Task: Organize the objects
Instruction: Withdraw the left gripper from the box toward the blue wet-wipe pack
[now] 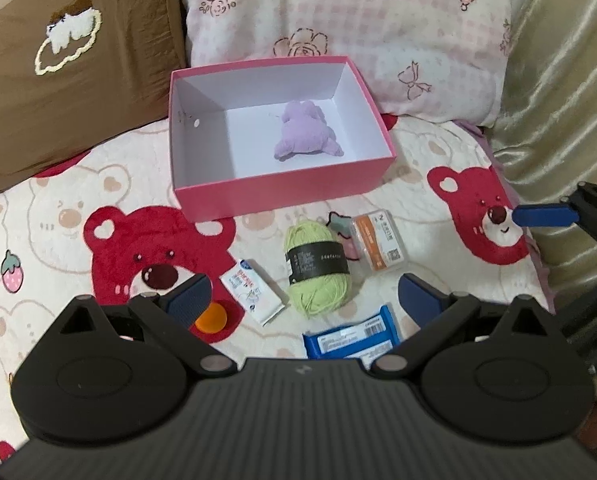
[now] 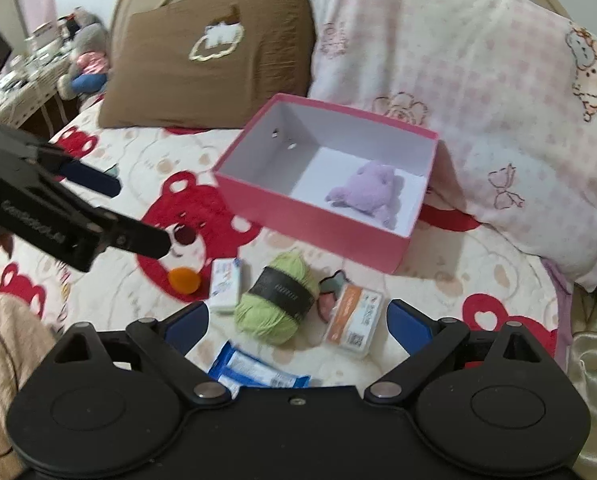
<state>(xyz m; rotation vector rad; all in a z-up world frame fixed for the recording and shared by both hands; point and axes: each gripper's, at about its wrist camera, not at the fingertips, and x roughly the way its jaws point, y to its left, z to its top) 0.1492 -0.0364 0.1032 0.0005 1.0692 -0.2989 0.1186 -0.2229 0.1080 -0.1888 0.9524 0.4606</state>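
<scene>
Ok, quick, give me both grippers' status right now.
Left gripper: jaws open, holding nothing, above the green yarn.
Right gripper: jaws open, holding nothing.

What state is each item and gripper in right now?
pink box: open, lidless
purple plush: inside box
green yarn: on blanket, banded
orange ball: on blanket
blue packet: on blanket
left gripper: open, empty
right gripper: open, empty

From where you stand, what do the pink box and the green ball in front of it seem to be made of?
The pink rectangular box looks like matte cardboard: thin stiff walls, white inside. The green ball looks like soft yarn, with wound strands and a dark paper band around it.
</scene>
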